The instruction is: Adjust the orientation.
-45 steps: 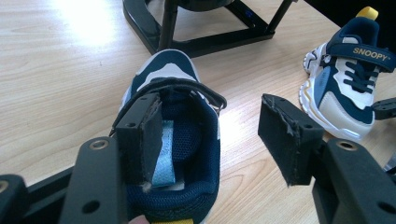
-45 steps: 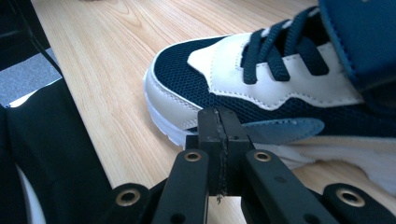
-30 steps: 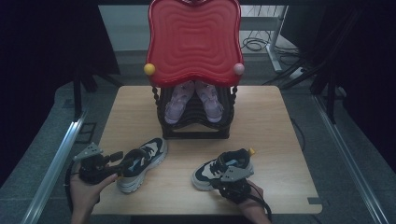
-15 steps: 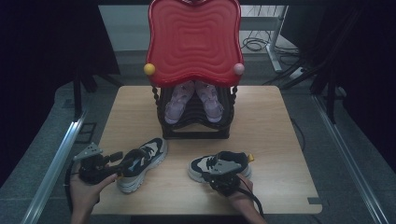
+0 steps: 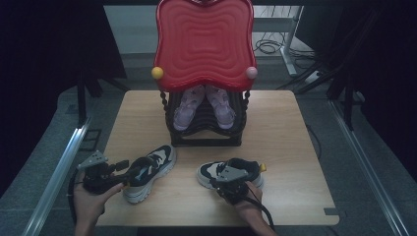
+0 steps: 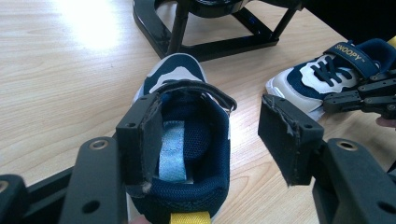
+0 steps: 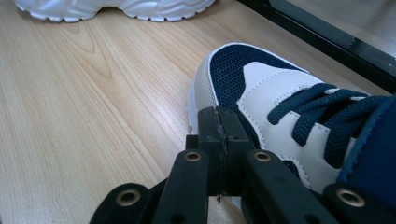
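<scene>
Two navy-and-white shoes lie on the bench (image 5: 290,142) in front of the black rack (image 5: 204,132), which serves as the landmark here. The rack stands at the bench's far middle, carries a red top (image 5: 204,42) and holds a pair of pink shoes (image 5: 204,105).

The left shoe (image 5: 147,172) lies in front of the rack and to its left, toe pointing toward the rack. The left hand-held gripper (image 5: 123,169) sits at its heel end. In the left gripper view its jaws stand wide apart: one pad is inside the shoe's opening (image 6: 187,154), against the collar wall, and the other is outside the shoe, well clear of it over bare wood. So it is open and grips nothing.

The right shoe (image 5: 231,173) lies in front of the rack and slightly to its right, lengthwise across the bench, with a yellow heel tab toward the right. The right hand-held gripper (image 5: 228,182) is over its near side. In the right gripper view the jaws are pressed together pad to pad with nothing between them, their tips just beside the shoe's white toe side (image 7: 261,88); whether they touch it I cannot tell. The left shoe's white sole (image 7: 116,9) shows at the top of that view.
</scene>
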### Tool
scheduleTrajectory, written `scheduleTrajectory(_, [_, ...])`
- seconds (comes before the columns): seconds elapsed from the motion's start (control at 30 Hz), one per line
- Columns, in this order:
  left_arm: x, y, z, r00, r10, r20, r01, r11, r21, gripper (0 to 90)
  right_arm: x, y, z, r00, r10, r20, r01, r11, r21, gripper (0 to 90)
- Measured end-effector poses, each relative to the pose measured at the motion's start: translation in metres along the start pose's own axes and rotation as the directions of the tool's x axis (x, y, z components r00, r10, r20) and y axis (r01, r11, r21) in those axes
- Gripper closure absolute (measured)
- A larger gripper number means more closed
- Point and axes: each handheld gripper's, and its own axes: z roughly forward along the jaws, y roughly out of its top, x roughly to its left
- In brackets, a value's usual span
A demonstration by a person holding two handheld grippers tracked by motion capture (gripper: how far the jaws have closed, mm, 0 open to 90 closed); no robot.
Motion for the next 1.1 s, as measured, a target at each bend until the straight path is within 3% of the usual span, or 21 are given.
scheduleTrajectory(0.13, [0.0,0.0,0.0,1.0,0.001,-0.001,-0.001,1.0,0.0,39.9,0.002,0.0,-0.004,0.9997,0.007,-0.022,-0.007,1.0,-0.02,90.0])
scheduleTrajectory(0.3, [0.001,0.0,-0.001,1.0,0.0,-0.002,0.0,1.0,-0.001,39.9,-0.005,0.012,-0.03,0.997,0.035,-0.069,-0.043,0.992,-0.117,90.0])
scheduleTrajectory(0.37, [0.001,0.0,-0.001,1.0,0.001,-0.003,-0.001,1.0,-0.001,39.9,-0.016,0.019,-0.049,0.9971,0.055,-0.053,-0.063,0.983,-0.171,90.0])
scheduleTrajectory(0.53, [0.0,0.0,0.001,1.0,0.002,-0.003,-0.002,1.0,0.002,39.9,-0.048,0.022,-0.077,0.9933,0.116,-0.007,-0.114,0.96,-0.254,89.8])
scheduleTrajectory(0.7, [0.0,-0.001,0.002,1.0,0.003,-0.005,-0.003,1.0,0.007,39.9,-0.087,0.013,-0.098,0.9777,0.199,0.069,-0.169,0.938,-0.302,89.8])
scheduleTrajectory(0.87, [0.001,-0.001,0.003,1.0,0.001,-0.004,-0.001,0.9999,0.011,39.8,-0.118,-0.005,-0.108,0.9527,0.287,0.098,-0.245,0.918,-0.312,89.8])
scheduleTrajectory(1.03, [0.001,-0.001,0.002,1.0,-0.001,-0.004,0.001,0.9999,0.013,39.7,-0.131,-0.019,-0.102,0.941,0.327,0.089,-0.291,0.914,-0.282,89.8])
scheduleTrajectory(1.1, [0.002,-0.001,0.002,1.0,-0.002,-0.004,0.002,0.9999,0.014,39.7,-0.131,-0.023,-0.098,0.9442,0.318,0.085,-0.288,0.923,-0.257,89.7])
